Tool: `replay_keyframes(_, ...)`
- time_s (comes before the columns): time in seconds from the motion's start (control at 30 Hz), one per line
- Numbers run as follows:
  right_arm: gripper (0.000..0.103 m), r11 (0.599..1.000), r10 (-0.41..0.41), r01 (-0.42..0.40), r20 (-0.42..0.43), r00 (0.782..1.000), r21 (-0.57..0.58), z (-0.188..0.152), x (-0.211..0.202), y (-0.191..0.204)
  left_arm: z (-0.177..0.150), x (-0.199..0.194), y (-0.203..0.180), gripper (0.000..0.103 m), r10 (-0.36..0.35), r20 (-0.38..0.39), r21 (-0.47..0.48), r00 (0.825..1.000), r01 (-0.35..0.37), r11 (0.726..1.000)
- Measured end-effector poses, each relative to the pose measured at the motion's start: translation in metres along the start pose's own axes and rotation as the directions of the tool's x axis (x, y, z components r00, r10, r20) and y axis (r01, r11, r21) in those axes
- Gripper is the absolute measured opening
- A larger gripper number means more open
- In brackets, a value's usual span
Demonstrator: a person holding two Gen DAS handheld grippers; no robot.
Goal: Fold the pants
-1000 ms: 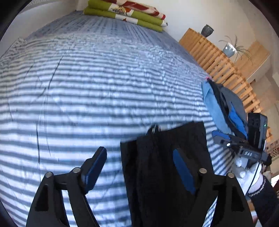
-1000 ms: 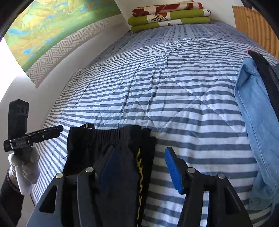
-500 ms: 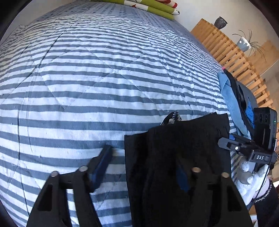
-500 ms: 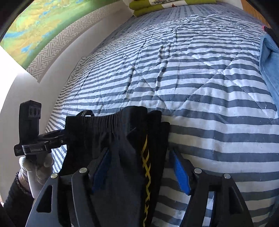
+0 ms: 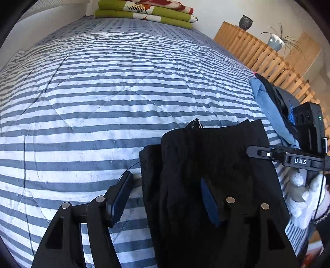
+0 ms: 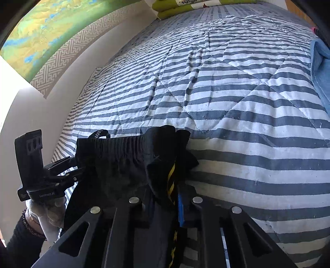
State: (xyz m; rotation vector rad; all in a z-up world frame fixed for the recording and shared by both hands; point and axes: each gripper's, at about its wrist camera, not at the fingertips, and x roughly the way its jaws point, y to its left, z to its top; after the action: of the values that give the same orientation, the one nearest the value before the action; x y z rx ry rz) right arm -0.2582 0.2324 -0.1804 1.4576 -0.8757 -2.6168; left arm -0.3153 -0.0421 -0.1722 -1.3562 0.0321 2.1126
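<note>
Black pants (image 5: 206, 156) lie on the striped quilt (image 5: 103, 92), waistband toward the far side. My left gripper (image 5: 165, 181) straddles their left edge: one finger rests on the quilt, the blue pad (image 5: 208, 202) sits over the cloth, and the jaws are opening without pressing. In the right wrist view the pants (image 6: 123, 156) bunch at the waistband. My right gripper (image 6: 175, 193) is closing on their right edge by the yellow stripe (image 6: 171, 179), and cloth fills the narrow gap. Each gripper shows in the other's view: the right gripper (image 5: 253, 152), the left gripper (image 6: 70, 169).
A pile of clothes with blue denim (image 5: 268, 107) lies at the quilt's right edge beside a wooden slatted rail (image 5: 268, 53). Folded green and red blankets (image 5: 144, 12) are stacked at the head of the bed. A wall with a map (image 6: 41, 31) runs along the left side.
Both grippers have sunk toward the pants. The right jaws went from wide apart to nearly together on the yellow-striped edge, bunching the waistband. The left jaws stayed apart around the left edge.
</note>
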Motion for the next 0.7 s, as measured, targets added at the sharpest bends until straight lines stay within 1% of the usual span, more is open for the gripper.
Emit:
replay_keyframes(0.1,0.015,0.999,-0.009,0.01,0.008,1.0,-0.031,-0.002,0.0,0.001,-0.001,-0.003,0.007,0.07,-0.018,-0.002,-0.003,1.0,0.018,1.0)
replay_keyframes(0.2,0.015,1.0,0.006,-0.006,0.002,1.0,-0.023,-0.001,0.0,-0.002,0.002,-0.002,0.013,0.07,-0.048,-0.003,-0.028,0.999,0.048,0.998)
replay_keyframes(0.3,0.016,1.0,0.009,-0.009,-0.003,1.0,-0.027,-0.001,0.001,-0.002,0.004,-0.001,0.014,0.07,-0.061,-0.005,-0.032,0.998,0.061,0.998)
replay_keyframes(0.43,0.015,1.0,0.015,-0.016,-0.006,1.0,-0.025,0.0,0.002,-0.002,0.008,0.004,0.01,0.069,-0.058,0.006,-0.015,0.998,0.058,0.998)
replay_keyframes(0.47,0.015,0.999,0.013,-0.013,-0.005,1.0,-0.031,0.0,0.002,-0.001,0.01,0.006,0.009,0.067,-0.057,0.01,-0.015,0.998,0.057,0.998)
replay_keyframes(0.5,0.015,0.999,0.012,-0.012,-0.003,1.0,-0.031,0.001,0.003,-0.001,0.012,0.008,0.008,0.051,-0.058,0.01,-0.017,0.998,0.058,0.998)
replay_keyframes(0.53,0.014,1.0,0.012,-0.012,-0.001,1.0,-0.029,0.001,0.003,0.0,0.015,0.011,0.009,0.041,-0.065,0.005,-0.034,0.998,0.065,0.997)
replay_keyframes(0.57,0.013,1.0,0.014,-0.014,0.004,1.0,-0.02,0.001,0.004,-0.001,0.017,0.013,0.01,0.037,-0.076,0.006,-0.048,0.997,0.076,0.996)
replay_keyframes(0.6,0.011,1.0,0.015,-0.015,0.009,1.0,-0.009,0.001,0.004,-0.001,0.019,0.015,0.01,0.024,-0.089,0.001,-0.068,0.996,0.089,0.994)
replay_keyframes(0.63,0.008,1.0,0.015,-0.015,0.014,1.0,0.004,0.001,0.004,-0.001,0.019,0.015,0.008,0.02,-0.088,0.003,-0.084,0.996,0.088,0.993)
replay_keyframes(0.7,0.005,0.999,0.018,-0.019,0.036,0.999,0.027,0.0,-0.002,0.004,0.018,0.006,-0.001,0.017,-0.062,0.033,-0.072,0.998,0.064,0.995)
